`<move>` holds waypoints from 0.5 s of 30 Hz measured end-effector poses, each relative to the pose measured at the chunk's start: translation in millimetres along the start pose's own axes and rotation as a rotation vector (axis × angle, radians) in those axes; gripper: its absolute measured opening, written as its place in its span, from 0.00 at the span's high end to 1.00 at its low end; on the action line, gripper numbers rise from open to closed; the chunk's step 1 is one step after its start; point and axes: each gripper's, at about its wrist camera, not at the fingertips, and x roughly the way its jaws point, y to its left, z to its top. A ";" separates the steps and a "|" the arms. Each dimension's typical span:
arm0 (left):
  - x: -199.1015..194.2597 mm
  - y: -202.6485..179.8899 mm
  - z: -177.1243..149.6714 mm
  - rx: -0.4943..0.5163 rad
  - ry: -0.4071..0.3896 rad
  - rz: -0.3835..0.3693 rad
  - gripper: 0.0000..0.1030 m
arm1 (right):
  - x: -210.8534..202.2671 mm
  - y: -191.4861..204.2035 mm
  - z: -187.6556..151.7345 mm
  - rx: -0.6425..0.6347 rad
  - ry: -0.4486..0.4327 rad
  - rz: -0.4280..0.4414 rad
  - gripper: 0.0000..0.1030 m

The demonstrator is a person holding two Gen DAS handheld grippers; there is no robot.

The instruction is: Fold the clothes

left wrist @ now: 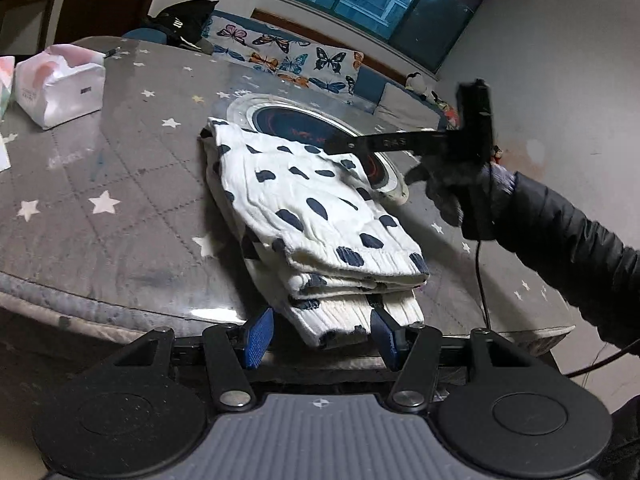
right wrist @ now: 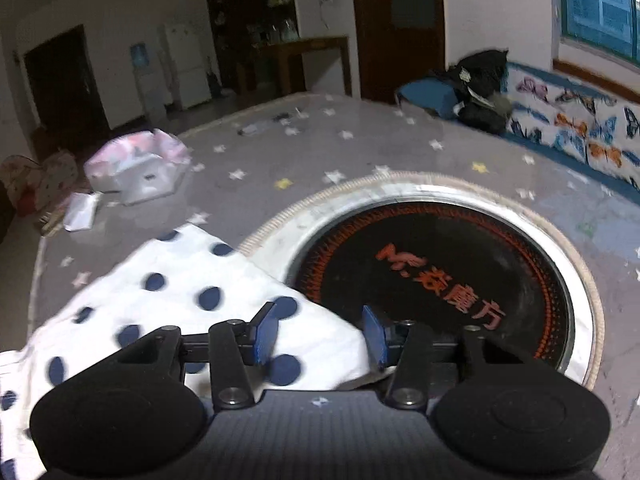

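Star-print table [left wrist: 100,184]: we see the garment [left wrist: 320,216] folded near its front edge, soft and limp, best gripped at hems; left gripper [left wrist: 320,336] and right gripper [right wrist: 320,336] both gape, empty.

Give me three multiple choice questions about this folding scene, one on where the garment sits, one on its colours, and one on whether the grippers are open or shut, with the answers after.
1. Where does the garment lie?
A. on the sofa
B. on the table, partly over the round burner
C. on the floor

2. What is its pattern?
A. white with dark blue spots
B. red stripes
C. plain grey

3. How do the left gripper and right gripper stand?
A. both shut on cloth
B. only the left open
C. both open

Answers: 1 B, its far corner overlaps the burner set in the table. 2 A, both views show blue spots on white. 3 C, each pair of blue pads stands apart, gripping nothing.
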 end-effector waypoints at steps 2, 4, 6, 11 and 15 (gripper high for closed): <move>3.2 -0.9 -1.2 0.011 0.004 -0.001 0.44 | 2.5 -5.7 1.4 0.018 0.002 0.000 0.54; 6.4 -1.6 -2.4 0.022 0.008 0.000 0.46 | 4.8 -11.3 2.5 0.037 0.005 0.000 0.56; 8.7 -0.5 -2.4 0.027 0.010 0.006 0.47 | 4.5 -14.2 -0.8 0.055 0.012 0.008 0.62; 12.7 4.1 1.6 0.039 -0.005 0.014 0.55 | -7.1 -13.7 -8.4 0.063 -0.002 -0.016 0.86; 17.3 9.2 9.1 0.050 -0.018 0.035 0.58 | -22.7 -13.3 -17.8 0.072 -0.024 -0.081 0.89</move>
